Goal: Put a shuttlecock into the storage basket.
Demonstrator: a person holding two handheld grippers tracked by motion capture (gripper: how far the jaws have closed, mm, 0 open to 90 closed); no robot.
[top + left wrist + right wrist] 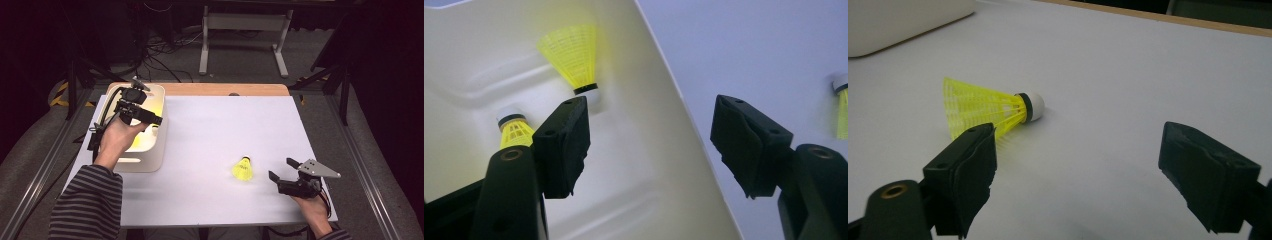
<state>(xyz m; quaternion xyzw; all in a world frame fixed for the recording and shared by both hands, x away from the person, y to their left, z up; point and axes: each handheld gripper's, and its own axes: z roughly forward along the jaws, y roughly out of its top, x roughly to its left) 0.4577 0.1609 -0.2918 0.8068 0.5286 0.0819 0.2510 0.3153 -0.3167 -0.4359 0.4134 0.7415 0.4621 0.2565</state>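
Note:
A yellow shuttlecock [243, 169] with a white cork lies on its side on the white table top [225, 125]. My right gripper [281, 168] rests just to its right, open and holding nothing. In the right gripper view the shuttlecock [988, 107] lies ahead of the left jaw, outside the open right gripper [1078, 170]. My left gripper [150, 119] hovers over the cream bin [145, 162], open and empty. In the left gripper view the left gripper [651, 145] straddles the bin's wall [674, 150]; two yellow shuttlecocks [571, 57] [515, 131] lie inside.
The bin stands at the table's left side. A wooden strip [225, 89] runs along the far edge. Beyond it are a white frame's legs [242, 30] and cables on the floor. Metal rails [360, 165] flank the table.

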